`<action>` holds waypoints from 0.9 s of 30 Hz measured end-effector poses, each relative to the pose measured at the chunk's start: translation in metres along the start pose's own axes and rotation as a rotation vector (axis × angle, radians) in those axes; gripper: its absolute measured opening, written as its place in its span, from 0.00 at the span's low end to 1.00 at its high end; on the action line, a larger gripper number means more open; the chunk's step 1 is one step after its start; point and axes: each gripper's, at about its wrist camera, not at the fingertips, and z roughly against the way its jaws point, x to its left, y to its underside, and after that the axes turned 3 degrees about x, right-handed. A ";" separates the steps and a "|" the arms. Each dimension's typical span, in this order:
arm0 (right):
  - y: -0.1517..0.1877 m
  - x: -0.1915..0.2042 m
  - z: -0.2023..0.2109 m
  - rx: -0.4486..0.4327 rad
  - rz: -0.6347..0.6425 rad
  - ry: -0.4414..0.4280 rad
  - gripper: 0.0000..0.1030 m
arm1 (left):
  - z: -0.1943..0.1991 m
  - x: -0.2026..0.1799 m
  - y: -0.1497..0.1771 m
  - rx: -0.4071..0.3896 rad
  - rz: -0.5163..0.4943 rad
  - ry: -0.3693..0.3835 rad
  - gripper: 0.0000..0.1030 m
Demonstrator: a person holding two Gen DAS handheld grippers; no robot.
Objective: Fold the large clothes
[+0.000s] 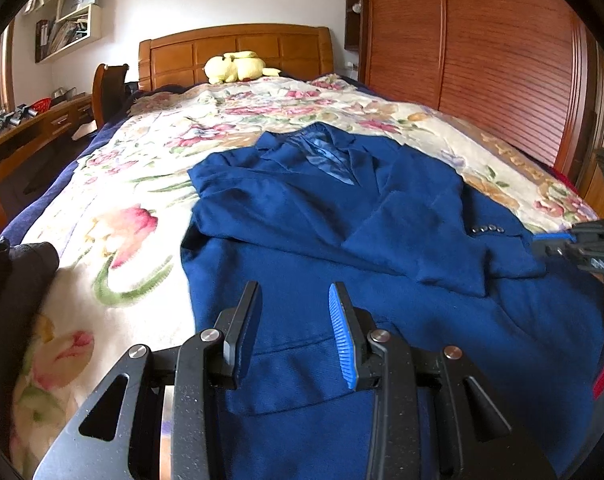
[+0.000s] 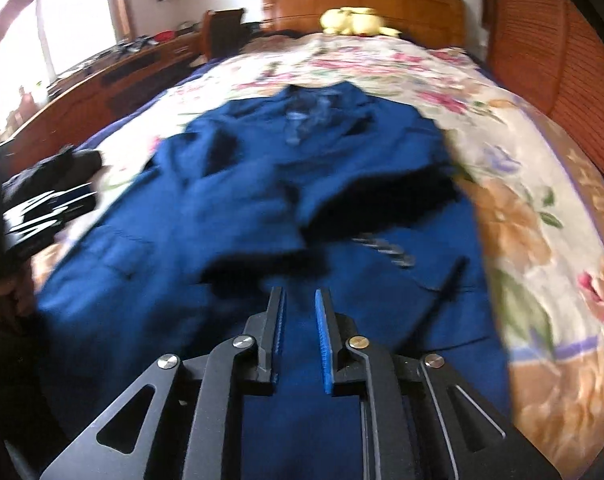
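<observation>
A dark blue suit jacket [image 1: 341,220] [image 2: 262,200] lies face up on the bed with its collar toward the headboard. Both sleeves are folded across its front; the right sleeve's cuff buttons [image 1: 485,230] show. My left gripper [image 1: 296,286] hovers over the jacket's lower left part, open, with nothing between its fingers. My right gripper [image 2: 299,291] is above the lower middle of the jacket, its jaws a narrow gap apart and holding nothing. The right wrist view is blurred. Each gripper shows at the edge of the other's view: the right gripper [image 1: 573,240] and the left gripper [image 2: 50,208].
A floral blanket [image 1: 142,200] covers the bed. A yellow plush toy [image 1: 238,66] sits by the wooden headboard [image 1: 234,50]. A wooden wardrobe [image 1: 481,60] runs along the right side, a desk [image 1: 30,132] along the left. Dark clothing [image 1: 18,272] lies at the bed's left edge.
</observation>
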 end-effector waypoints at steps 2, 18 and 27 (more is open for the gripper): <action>0.001 -0.012 -0.011 0.002 -0.011 0.047 0.26 | -0.003 -0.011 -0.002 0.021 -0.014 0.015 0.35; 0.019 -0.054 -0.062 -0.003 -0.102 -0.020 0.41 | -0.050 -0.150 -0.036 0.160 -0.163 0.139 0.35; 0.025 -0.074 -0.062 -0.026 -0.157 -0.105 0.43 | -0.088 -0.183 -0.049 0.232 -0.224 0.092 0.35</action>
